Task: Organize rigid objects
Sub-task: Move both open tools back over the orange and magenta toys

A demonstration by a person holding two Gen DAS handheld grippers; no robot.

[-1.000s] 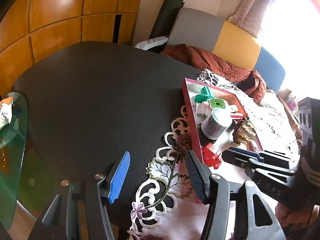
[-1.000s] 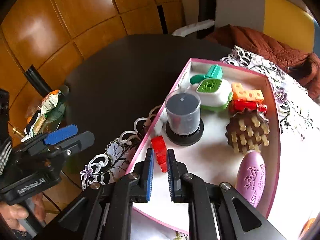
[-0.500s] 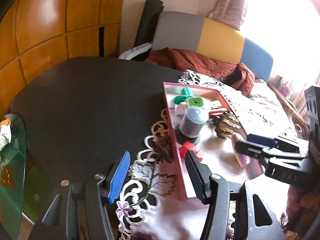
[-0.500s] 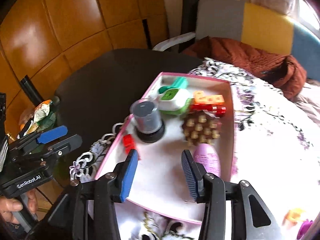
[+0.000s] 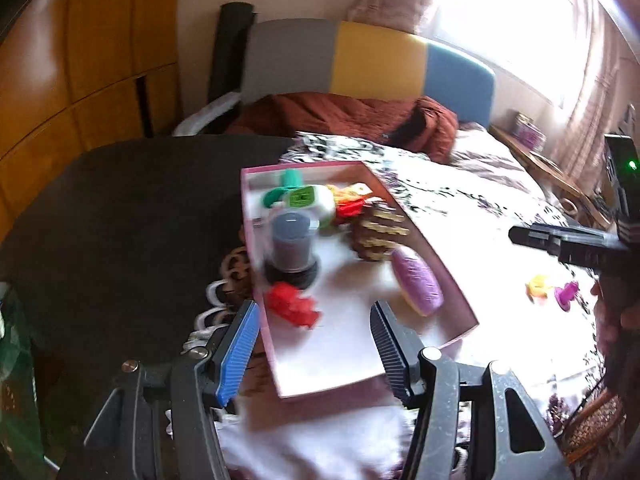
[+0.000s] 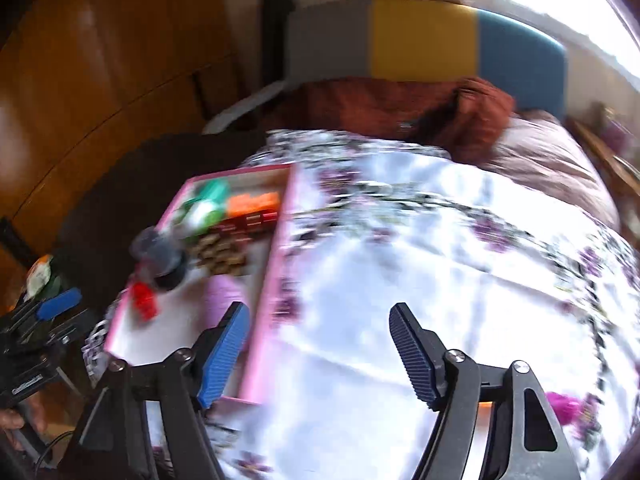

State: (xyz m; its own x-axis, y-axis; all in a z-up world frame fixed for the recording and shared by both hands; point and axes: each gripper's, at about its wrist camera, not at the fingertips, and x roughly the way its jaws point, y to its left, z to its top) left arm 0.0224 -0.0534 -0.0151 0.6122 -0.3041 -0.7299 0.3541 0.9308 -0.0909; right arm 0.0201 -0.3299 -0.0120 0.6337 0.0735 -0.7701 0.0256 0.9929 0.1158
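In the pink tray (image 5: 460, 300) most rigid objects are collected, and two small toys wait on the cloth.

The red toy (image 5: 292, 306) lies near the tray's front-left corner, beside the grey canister (image 5: 291, 246). A yellow toy (image 5: 538, 286) and a magenta toy (image 5: 566, 295) lie apart from the tray on the flowered tablecloth (image 6: 440, 260). To take one well, I think I must bring my right gripper (image 6: 320, 354) above it, then lower it with one finger on each side. Its fingers are wide apart and hold nothing. My left gripper (image 5: 314, 346) hovers low at the tray's near end, also wide apart and empty.
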